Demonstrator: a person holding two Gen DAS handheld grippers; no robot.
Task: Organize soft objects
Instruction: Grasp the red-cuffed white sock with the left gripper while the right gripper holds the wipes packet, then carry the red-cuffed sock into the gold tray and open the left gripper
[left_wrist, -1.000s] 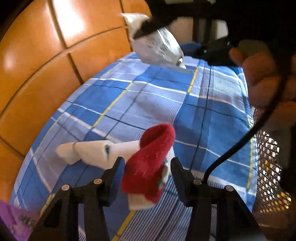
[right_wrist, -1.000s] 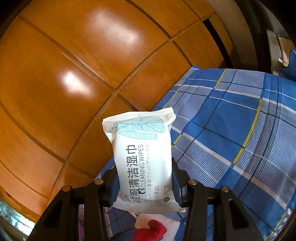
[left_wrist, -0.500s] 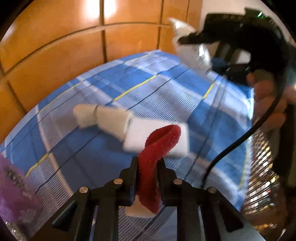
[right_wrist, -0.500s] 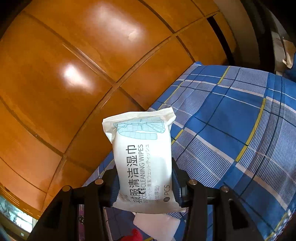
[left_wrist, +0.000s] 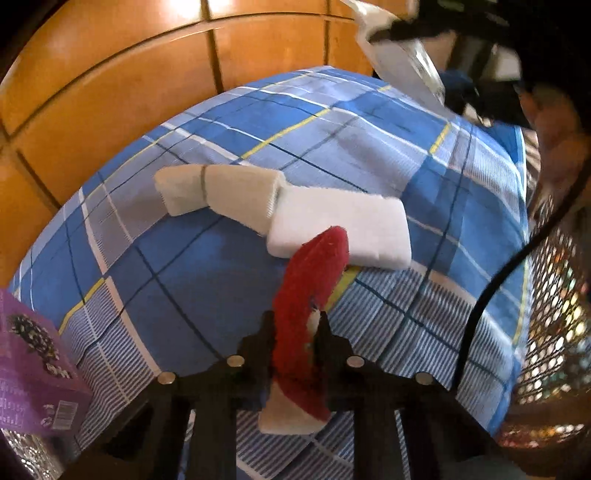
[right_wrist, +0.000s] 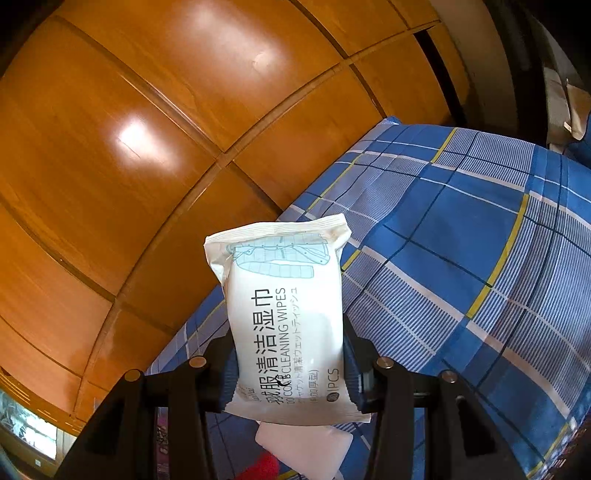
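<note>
- So my left tool (left_wrist: 295, 325) is clenched on the red sock (left_wrist: 310, 291), lifted off the bed (left_wrist: 207, 280).
- Right tool (right_wrist: 290, 354) grips the cleaning wipes pack (right_wrist: 284, 321), held high for sorting, I guess.

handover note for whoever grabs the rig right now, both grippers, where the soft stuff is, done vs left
Left gripper: shut on the red plush piece, lifted above the plaid bedcover.
Right gripper: shut on the pack of cleaning wipes, held in the air.
On the bedcover: white sponge block touching the cream rolled cloth.
Done: two items picked up.
Left: place both, probably in the mesh basket, then the sponge block and rolled cloth.
</note>
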